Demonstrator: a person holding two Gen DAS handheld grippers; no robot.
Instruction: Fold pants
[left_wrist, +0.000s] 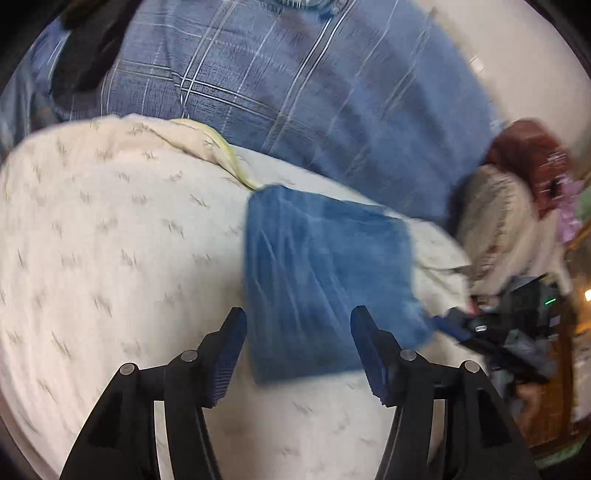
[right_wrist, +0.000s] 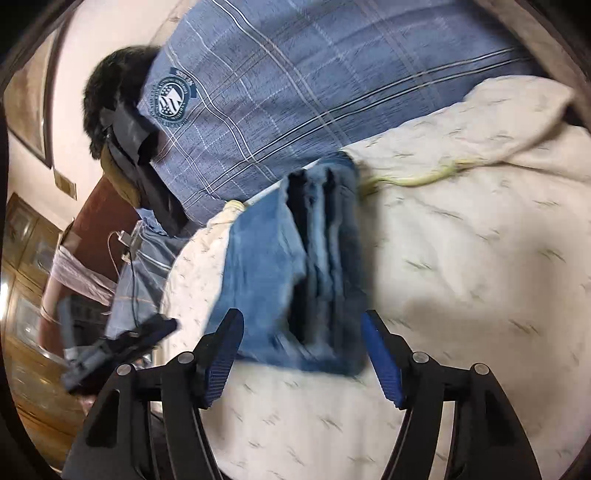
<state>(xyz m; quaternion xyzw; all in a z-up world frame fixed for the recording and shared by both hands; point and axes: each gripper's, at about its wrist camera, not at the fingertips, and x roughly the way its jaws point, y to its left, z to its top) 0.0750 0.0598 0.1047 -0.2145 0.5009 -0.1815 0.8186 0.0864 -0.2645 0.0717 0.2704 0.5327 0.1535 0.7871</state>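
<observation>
Blue denim pants lie folded into a compact rectangle on a cream patterned bedcover. In the right wrist view the pants show their stacked layers along one edge. My left gripper is open just above the near edge of the folded pants, its blue pads apart and not pressing on the cloth. My right gripper is open too, hovering over the near end of the pants, nothing pinched between its fingers. The other gripper shows blurred at the lower left of the right wrist view.
A person in a blue checked shirt stands close behind the bed. A yellow-green cord lies on the bedcover beside the pants. Off the bed's edge stand a wooden cabinet, a cream bundle and a red object.
</observation>
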